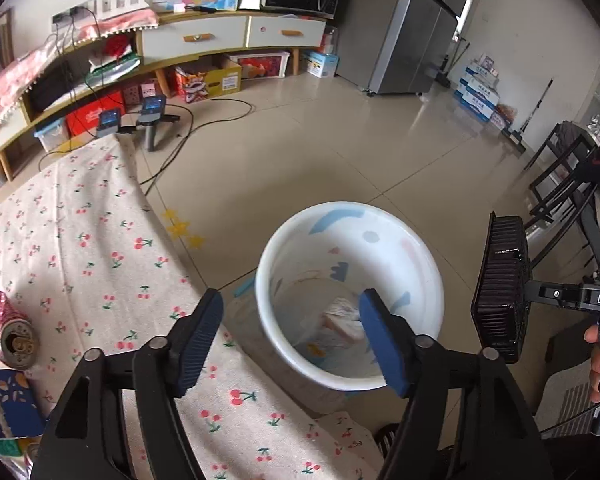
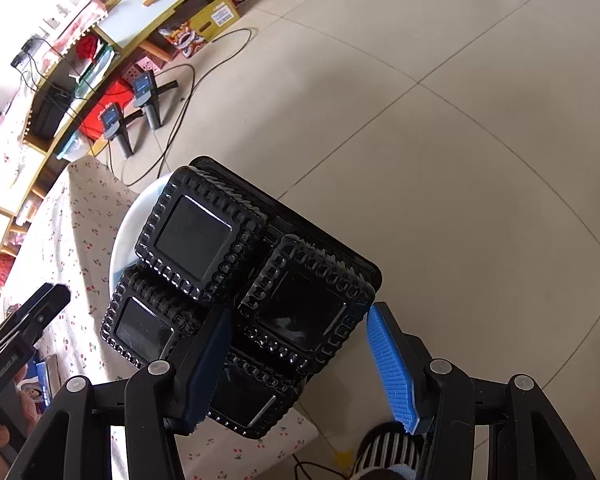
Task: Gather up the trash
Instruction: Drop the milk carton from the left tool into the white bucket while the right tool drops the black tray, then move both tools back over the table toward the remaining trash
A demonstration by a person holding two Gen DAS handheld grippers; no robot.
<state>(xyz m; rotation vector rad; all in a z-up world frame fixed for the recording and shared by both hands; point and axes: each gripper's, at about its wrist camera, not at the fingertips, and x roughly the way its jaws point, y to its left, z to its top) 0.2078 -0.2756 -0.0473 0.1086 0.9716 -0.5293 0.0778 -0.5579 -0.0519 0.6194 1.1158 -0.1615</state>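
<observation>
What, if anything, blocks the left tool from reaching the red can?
Likely nothing, so yes: the left tool is open and empty, and the red can lies uncovered on the cloth to its left.

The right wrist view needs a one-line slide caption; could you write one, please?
Right gripper open around a black four-cell plastic tray above the white bin.

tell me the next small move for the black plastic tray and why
Probably carry the black four-compartment plastic tray a little further over the white plastic bin. In the left wrist view it hangs just outside the rim, and the right hand-held gripper looks open wide around it, so the hold is unclear.
</observation>
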